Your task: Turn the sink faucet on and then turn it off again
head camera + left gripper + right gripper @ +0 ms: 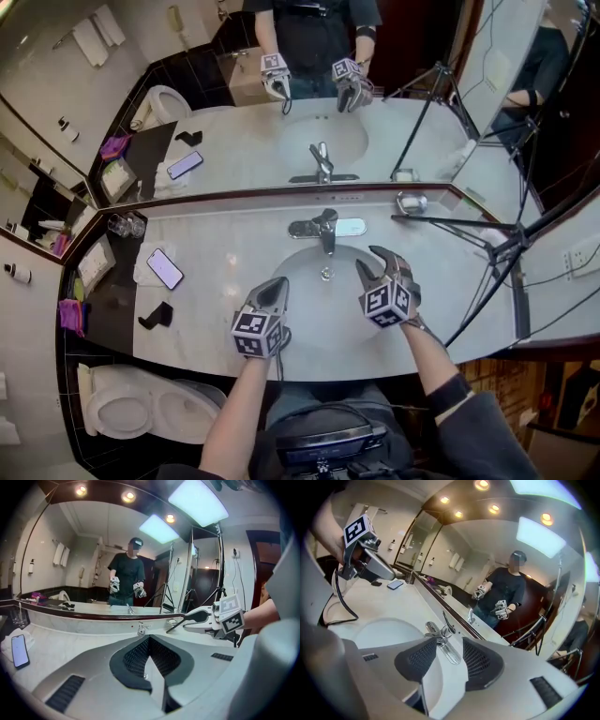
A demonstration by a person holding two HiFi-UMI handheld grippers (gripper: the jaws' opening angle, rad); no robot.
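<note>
The chrome faucet (324,228) stands behind the oval sink basin (309,323) in the marble counter. My right gripper (372,263) hovers over the basin's right side, just in front of and right of the spout, open with nothing between its fingers. In the right gripper view the faucet (440,633) shows beyond the gap of the right gripper (449,642), not touched. My left gripper (277,287) is shut and empty over the basin's left front. In the left gripper view the left gripper (149,639) points at the faucet (141,629), with the right gripper (197,618) at its right.
A phone (165,268) on a white cloth and a black stand (157,316) lie on the counter's left. Glasses (127,225) sit in the far left corner. A soap dish (411,202) and tripod legs (487,246) occupy the right. A wall mirror rises behind the faucet.
</note>
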